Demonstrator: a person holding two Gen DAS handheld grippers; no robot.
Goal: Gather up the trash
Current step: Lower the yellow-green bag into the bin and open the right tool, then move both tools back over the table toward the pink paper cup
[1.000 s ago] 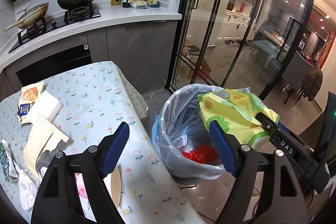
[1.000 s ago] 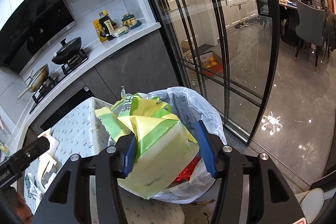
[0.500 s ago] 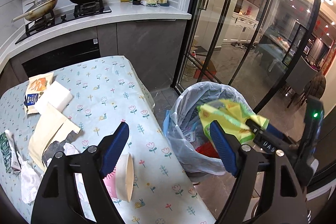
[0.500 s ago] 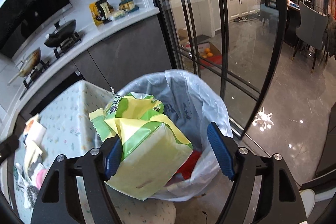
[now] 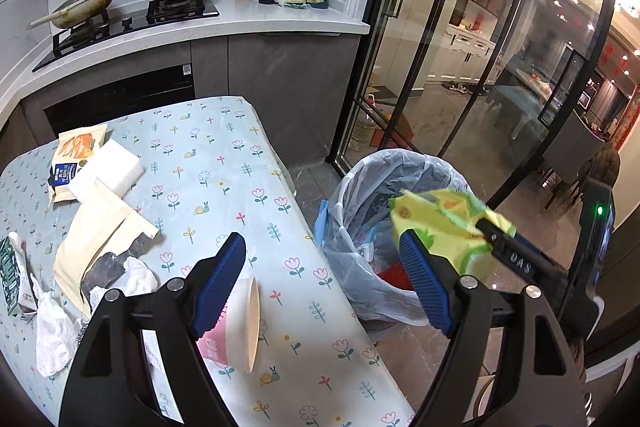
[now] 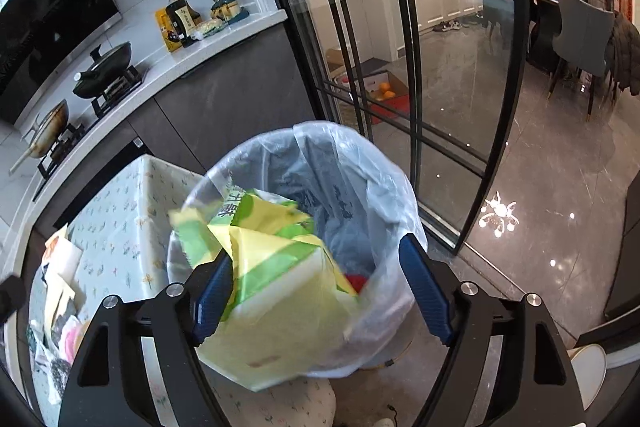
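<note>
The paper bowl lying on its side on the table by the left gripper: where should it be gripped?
Grip the paper bowl across its rim, which stands on edge facing right. Come down from above with one finger inside the mouth and one on the pink outer wall; the thin wall fits open jaws, though it may flex.

Yellow-green wrapper (image 6: 276,267): crumpled, printed plastic, seen tilted over the near rim of the bin (image 6: 400,195), one corner lying against the left pad of the right gripper, the other pad well clear.

Bin: lined with a clear bag, red scrap and other packets noted inside; placed on the floor just beside the table edge.

On the table: a paper bowl (image 5: 244,323) on its side, crumpled tissue (image 5: 52,331), torn cream paper (image 5: 96,235), a snack packet (image 5: 74,159), a white block (image 5: 112,171).
</note>
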